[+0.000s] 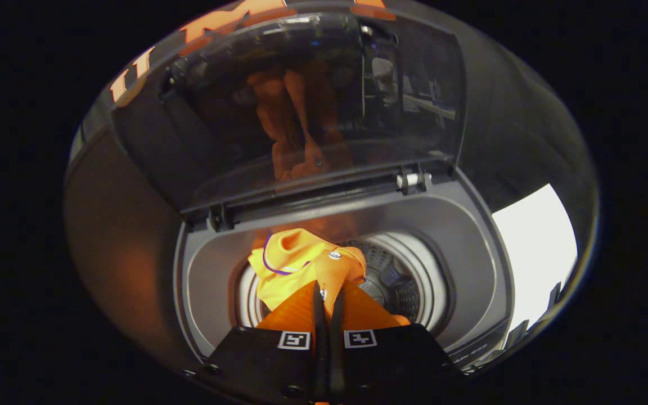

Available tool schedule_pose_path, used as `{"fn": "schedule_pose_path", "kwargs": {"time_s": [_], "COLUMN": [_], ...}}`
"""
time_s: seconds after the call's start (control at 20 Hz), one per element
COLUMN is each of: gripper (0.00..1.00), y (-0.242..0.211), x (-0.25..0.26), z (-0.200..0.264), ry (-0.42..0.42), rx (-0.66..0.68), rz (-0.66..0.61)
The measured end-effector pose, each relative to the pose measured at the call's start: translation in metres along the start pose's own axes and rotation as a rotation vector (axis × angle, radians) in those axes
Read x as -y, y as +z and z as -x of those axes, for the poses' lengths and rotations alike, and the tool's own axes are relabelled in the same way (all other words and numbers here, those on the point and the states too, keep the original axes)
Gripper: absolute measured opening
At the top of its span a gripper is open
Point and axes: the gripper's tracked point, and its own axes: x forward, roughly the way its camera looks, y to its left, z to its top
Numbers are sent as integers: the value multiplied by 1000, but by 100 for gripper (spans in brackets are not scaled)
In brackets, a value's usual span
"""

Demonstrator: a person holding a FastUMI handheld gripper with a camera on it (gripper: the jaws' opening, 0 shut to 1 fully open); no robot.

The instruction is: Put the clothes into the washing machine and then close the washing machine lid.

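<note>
Dark booth w/ top-loading washing machine (470, 236), its lid (313, 107) raised upright behind the opening and mirroring an orange blur. Gripper (328, 295) w/ fingers nearly pressed together, pinching a fold of the orange garment (296, 264), which hangs over the drum (403, 275) mouth, bunched just ahead of the fingertips, w/ a purple-trimmed edge and a small snap showing. Judged handling: cloth is light, soft, limp, likely to drape and catch on the drum rim; best held at a gathered fold or thick hem, not a single loose layer.
</note>
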Motion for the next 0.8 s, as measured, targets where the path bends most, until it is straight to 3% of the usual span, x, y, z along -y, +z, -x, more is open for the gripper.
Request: {"fn": "schedule_pose_path", "kwargs": {"time_s": [0.3, 0.4, 0.45, 0.8], "gripper": [9, 12, 19, 100], "y": [-29, -36, -39, -46], "x": [8, 5, 3, 10], "z": [-29, -31, -31, -13], "ry": [-48, -28, -18, -33], "rx": [-125, -162, -171, -184], "rz": [-32, -35, -33, 4]}}
